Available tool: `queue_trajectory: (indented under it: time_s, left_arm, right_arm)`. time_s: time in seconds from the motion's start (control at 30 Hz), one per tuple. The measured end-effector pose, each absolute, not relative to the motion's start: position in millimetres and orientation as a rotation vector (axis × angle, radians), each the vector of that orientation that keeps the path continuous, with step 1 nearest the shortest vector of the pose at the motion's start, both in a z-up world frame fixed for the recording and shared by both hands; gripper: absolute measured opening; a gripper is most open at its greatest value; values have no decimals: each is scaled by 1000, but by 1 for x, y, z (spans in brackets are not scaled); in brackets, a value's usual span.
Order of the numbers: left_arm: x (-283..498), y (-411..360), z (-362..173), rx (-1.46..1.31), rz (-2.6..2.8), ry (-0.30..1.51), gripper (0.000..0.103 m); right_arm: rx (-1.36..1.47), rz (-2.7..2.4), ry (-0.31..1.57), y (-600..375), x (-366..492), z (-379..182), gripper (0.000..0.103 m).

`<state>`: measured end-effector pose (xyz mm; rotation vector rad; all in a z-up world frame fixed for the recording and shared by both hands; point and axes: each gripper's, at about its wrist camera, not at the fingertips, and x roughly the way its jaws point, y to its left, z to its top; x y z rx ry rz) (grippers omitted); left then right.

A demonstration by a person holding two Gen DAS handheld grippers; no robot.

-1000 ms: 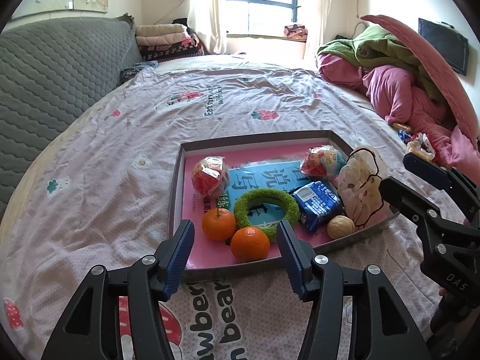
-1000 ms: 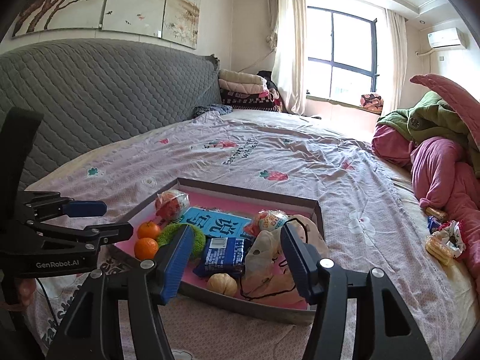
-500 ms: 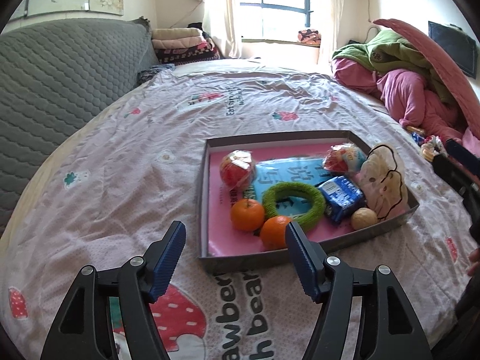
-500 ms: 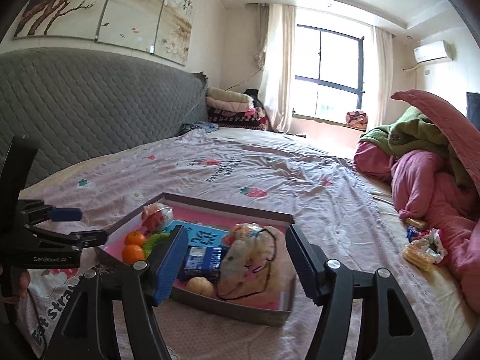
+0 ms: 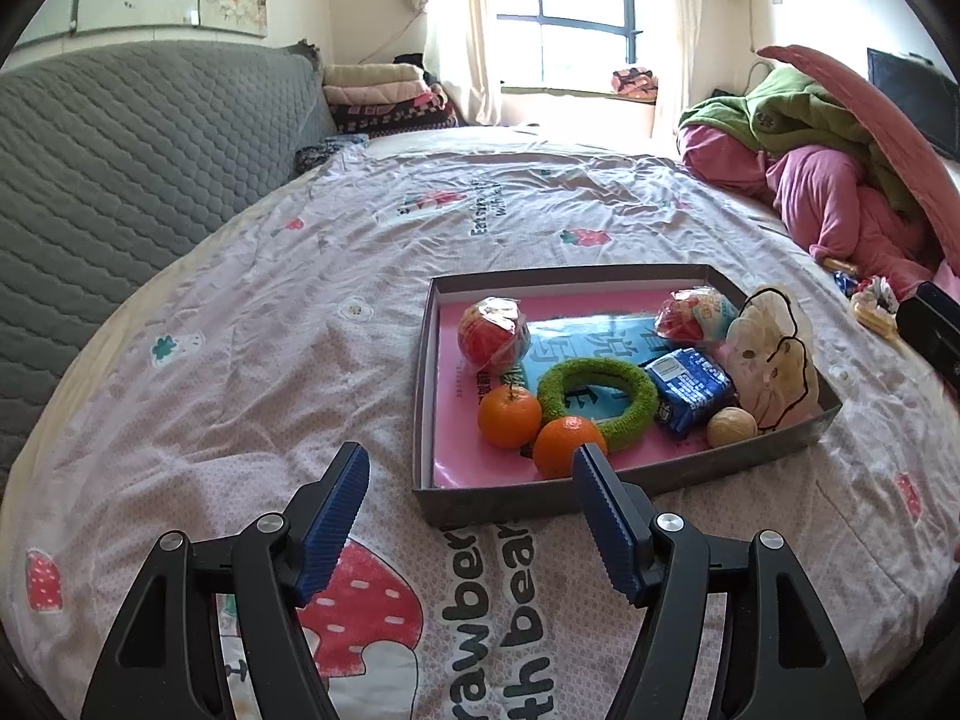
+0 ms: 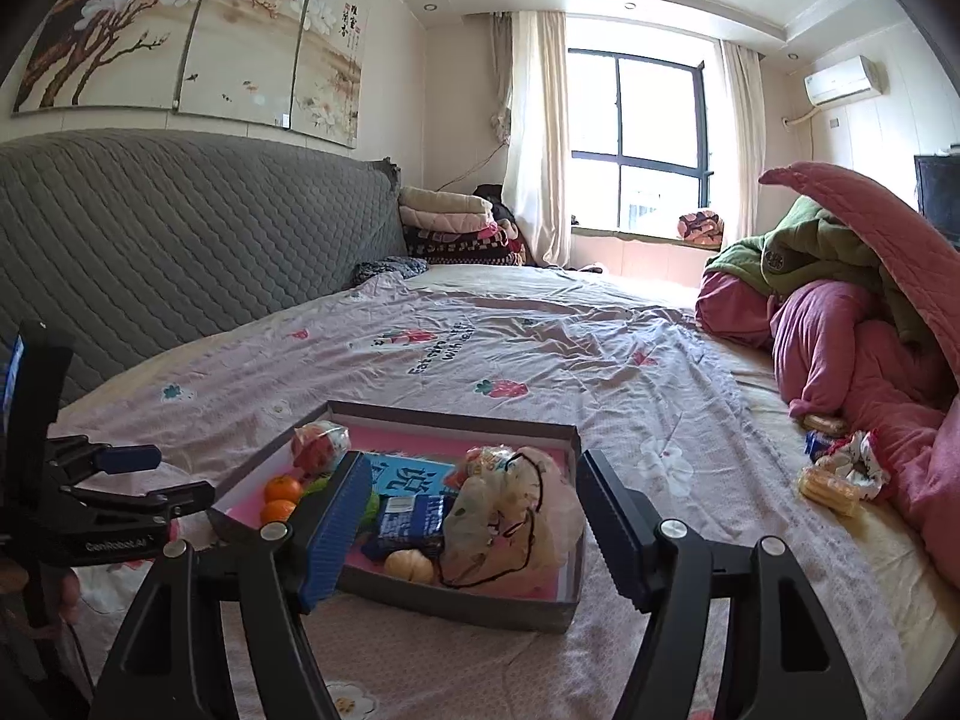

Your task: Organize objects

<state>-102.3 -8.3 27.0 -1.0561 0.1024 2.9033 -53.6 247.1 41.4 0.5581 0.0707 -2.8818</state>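
A shallow grey box [image 5: 600, 273] with a pink floor lies on the bed. In it are two oranges [image 5: 509, 417], a green ring [image 5: 600, 369], a blue packet [image 5: 690, 381], a walnut [image 5: 731, 429], a wrapped red fruit [image 5: 492, 336], a snack packet [image 5: 690, 315] and a printed plastic bag [image 5: 771, 360]. My left gripper [image 5: 471, 456] is open and empty, just short of the box's near left corner. My right gripper [image 6: 474, 462] hangs before the box [image 6: 450, 411], its jaws opening with nothing between them. The left gripper [image 6: 174, 474] also shows at the left edge.
Loose snack packets [image 6: 840, 474] lie on the sheet to the right. A heap of pink and green quilts [image 6: 840, 312] fills the right side. The grey padded headboard [image 6: 180, 228] bounds the left, with folded blankets [image 6: 450, 222] at the far end.
Both grippers have drawn back from the box and their jaws stand wider. The left one has also shifted to the left of the box. The things in the box have not moved.
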Motion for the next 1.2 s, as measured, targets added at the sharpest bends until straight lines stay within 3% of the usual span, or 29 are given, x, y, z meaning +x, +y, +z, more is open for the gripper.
queue_trajectory:
  time_s: [0.67, 1.2]
  left_arm:
    - [-67, -4, -4, -1155, 2857, 39, 72]
    - [-69, -2, -13, -1197, 2830, 33, 72]
  right_arm:
    - [875, -2759, 96, 224, -49, -13, 72]
    - [931, -2742, 152, 210, -47, -28, 72]
